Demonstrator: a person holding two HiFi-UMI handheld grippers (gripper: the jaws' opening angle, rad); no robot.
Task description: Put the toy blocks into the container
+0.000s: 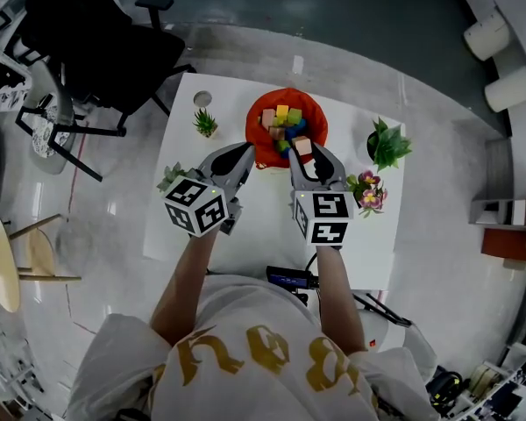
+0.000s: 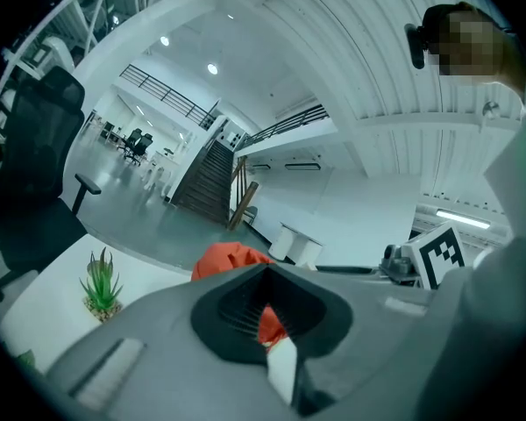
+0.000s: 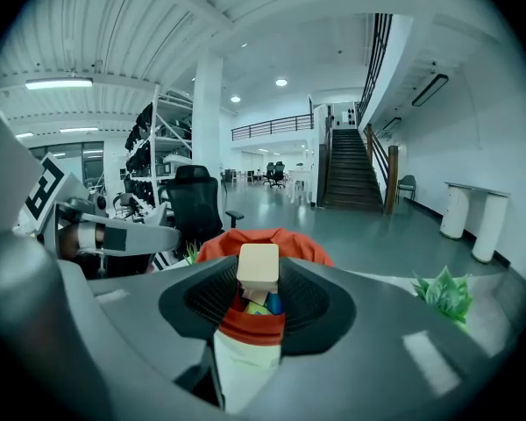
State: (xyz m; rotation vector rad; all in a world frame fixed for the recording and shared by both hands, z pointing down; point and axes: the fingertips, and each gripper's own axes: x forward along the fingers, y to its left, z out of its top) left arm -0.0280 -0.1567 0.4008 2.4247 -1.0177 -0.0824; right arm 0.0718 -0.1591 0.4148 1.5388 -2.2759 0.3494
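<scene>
While the right gripper (image 1: 304, 150) stands clamped on one beige toy block (image 3: 258, 268) at the near rim of the red fabric container (image 1: 254, 132), the left gripper (image 1: 244, 156), jaws together and empty, sits just beside it. Blocks inside (image 1: 283, 123): several, overlapping, count unclear. Potted plants on the white table (image 1: 263, 226): four, one (image 1: 170, 176) partly hidden by the left gripper.
</scene>
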